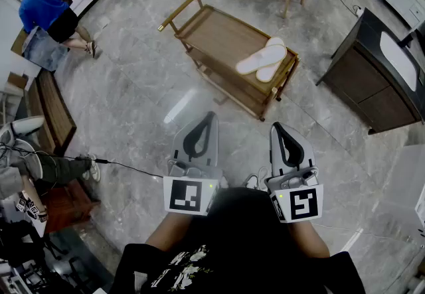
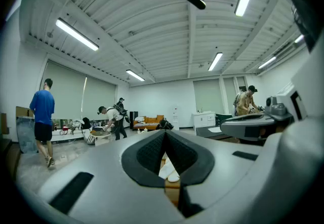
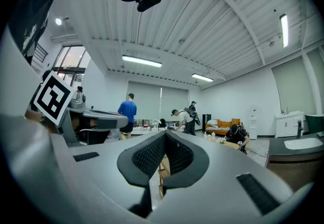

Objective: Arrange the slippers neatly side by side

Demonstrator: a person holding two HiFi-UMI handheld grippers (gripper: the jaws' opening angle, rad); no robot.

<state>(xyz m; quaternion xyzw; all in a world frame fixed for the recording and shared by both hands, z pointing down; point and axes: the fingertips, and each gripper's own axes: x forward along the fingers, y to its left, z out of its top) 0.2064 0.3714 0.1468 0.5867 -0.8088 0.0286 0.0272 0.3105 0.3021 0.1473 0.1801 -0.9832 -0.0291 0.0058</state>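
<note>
lying crossed at the right end of the wooden cart, above frame centre, the white slippers sat well apart from both tools. left gripper and right gripper hung at lower centre, jaws together, empty. a dark cabinet stood right, a person in blue upper left.

In the head view, right of centre, one of the pair of flat white fabric slippers lies across the other, so the lower one's middle is hidden from me. At the centre of the left gripper view, the left tool has its dark pads closed and leaves only a sliver of that pair showing. The right tool gives me just a strip of light wood, too little to identify. The dark wooden cabinet is cut off by the head view's right edge.
</note>
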